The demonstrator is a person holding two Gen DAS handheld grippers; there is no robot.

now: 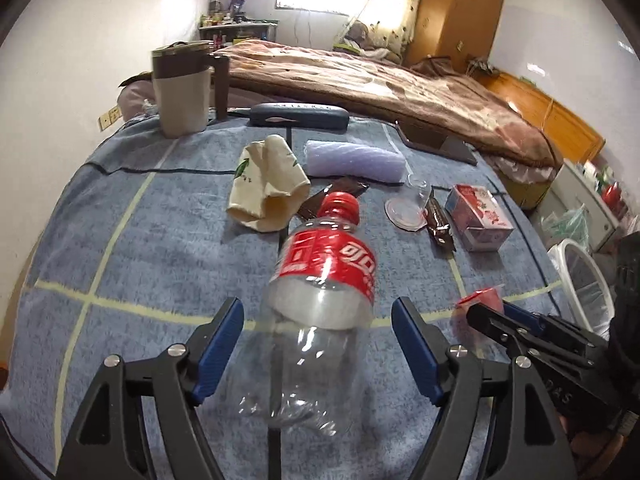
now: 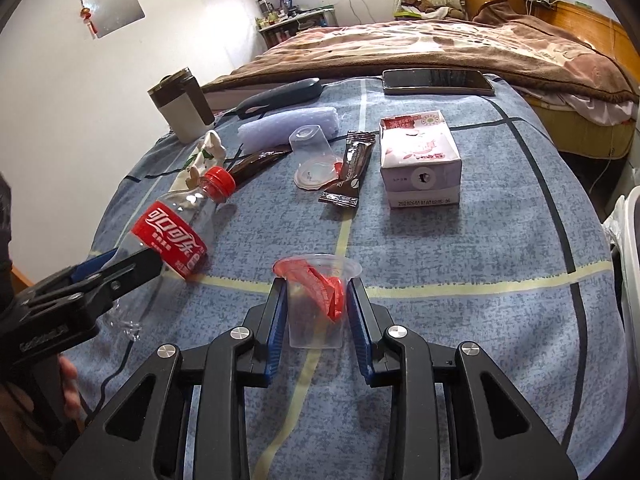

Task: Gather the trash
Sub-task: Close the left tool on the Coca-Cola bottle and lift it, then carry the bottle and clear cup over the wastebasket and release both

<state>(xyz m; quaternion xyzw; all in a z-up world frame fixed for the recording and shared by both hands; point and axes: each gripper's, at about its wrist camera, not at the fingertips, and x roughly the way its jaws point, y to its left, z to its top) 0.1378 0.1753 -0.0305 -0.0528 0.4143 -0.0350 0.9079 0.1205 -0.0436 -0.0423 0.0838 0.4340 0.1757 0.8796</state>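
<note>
I judge collection barely begun: my right gripper [image 2: 316, 312] clenches a clear plastic cup [image 2: 316, 300] above the blue tablecloth [image 2: 460, 280], my left gripper [image 1: 318, 340] straddles the cola bottle [image 1: 320, 280] unclosed, while wrappers, carton and bin [image 1: 580, 276] await.

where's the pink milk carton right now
The pink milk carton lies on the blue cloth, right of centre in the right wrist view. The brown snack wrapper is beside it on its left, and the phone lies beyond it.
</note>
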